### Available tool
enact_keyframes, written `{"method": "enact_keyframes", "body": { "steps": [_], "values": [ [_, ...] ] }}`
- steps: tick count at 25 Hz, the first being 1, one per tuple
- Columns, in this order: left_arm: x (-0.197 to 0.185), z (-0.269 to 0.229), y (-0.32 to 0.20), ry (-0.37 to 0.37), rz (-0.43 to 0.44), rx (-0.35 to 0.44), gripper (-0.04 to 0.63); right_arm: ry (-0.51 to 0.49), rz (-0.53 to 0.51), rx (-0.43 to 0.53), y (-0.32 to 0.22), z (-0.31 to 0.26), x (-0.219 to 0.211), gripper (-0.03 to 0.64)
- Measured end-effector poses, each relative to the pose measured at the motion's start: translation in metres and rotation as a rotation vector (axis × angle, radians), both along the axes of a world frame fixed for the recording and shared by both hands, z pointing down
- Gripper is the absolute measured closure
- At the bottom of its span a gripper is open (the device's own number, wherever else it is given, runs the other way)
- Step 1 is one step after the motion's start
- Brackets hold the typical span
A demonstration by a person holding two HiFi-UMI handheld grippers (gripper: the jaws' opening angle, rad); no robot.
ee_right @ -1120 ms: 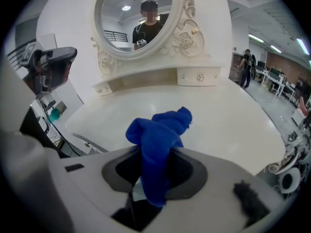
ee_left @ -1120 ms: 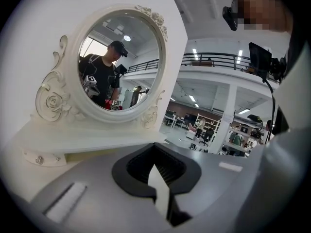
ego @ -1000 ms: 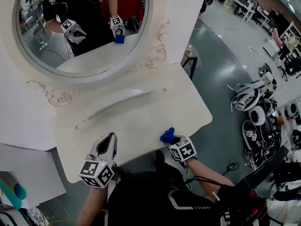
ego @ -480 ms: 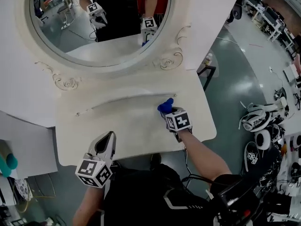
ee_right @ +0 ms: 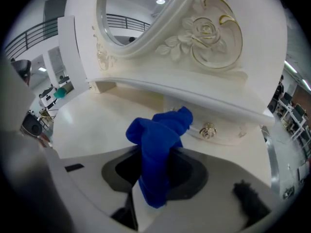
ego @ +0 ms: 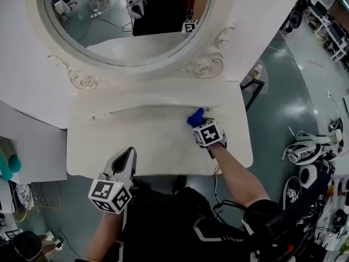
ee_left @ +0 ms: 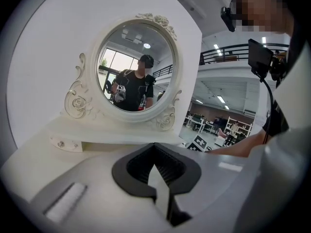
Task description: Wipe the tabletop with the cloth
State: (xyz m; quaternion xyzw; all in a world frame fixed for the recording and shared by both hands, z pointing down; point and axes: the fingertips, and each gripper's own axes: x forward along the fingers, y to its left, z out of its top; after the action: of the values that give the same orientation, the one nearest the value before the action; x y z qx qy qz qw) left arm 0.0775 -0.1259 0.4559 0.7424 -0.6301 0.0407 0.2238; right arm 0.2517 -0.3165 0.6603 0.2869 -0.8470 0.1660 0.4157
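Near the back right part of the table [ego: 152,141], the right gripper [ego: 200,124] has its fingers clenched on a blue cloth [ego: 195,117]. In the right gripper view the cloth [ee_right: 158,144] rises from between the two fingers as a bunched, folded lump, and its free end hangs over the white tabletop just in front of the low drawer ledge. A small round metal knob [ee_right: 207,130] on that ledge is just beside the cloth, to its right. From the head view I cannot tell if the cloth is pressed on the surface or only very close above it. The left gripper [ego: 126,158] is at the front edge of the table, left of the middle, and well apart from the cloth. Its fingers are closed together with nothing between them, as the left gripper view shows, and they point toward the oval mirror [ego: 125,15] at the back edge. The mirror frame is white with a carved rose [ego: 205,69] at its lower right, and this rose is directly behind the right gripper. The marker cubes of both grippers appear as reflections in the glass.
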Motion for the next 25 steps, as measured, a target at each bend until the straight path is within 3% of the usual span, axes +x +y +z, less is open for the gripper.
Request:
{"method": "enact_keyframes", "body": {
  "steps": [8, 14, 19, 25],
  "values": [
    [0.041, -0.005, -0.015, -0.022, 0.095, -0.002, 0.586, -0.076, -0.042, -0.149, 0.069, -0.004, 0.022, 0.486],
    [0.061, -0.009, -0.031, -0.003, 0.186, -0.004, 0.586, -0.089, -0.013, -0.165, 0.108, -0.007, 0.043, 0.486],
    [0.070, -0.007, -0.046, 0.084, 0.246, -0.001, 0.586, -0.098, 0.040, -0.195, 0.142, -0.005, 0.058, 0.486],
    [0.067, -0.013, -0.053, 0.086, 0.296, 0.021, 0.586, -0.073, 0.078, -0.233, 0.187, -0.004, 0.077, 0.486]
  ]
}}
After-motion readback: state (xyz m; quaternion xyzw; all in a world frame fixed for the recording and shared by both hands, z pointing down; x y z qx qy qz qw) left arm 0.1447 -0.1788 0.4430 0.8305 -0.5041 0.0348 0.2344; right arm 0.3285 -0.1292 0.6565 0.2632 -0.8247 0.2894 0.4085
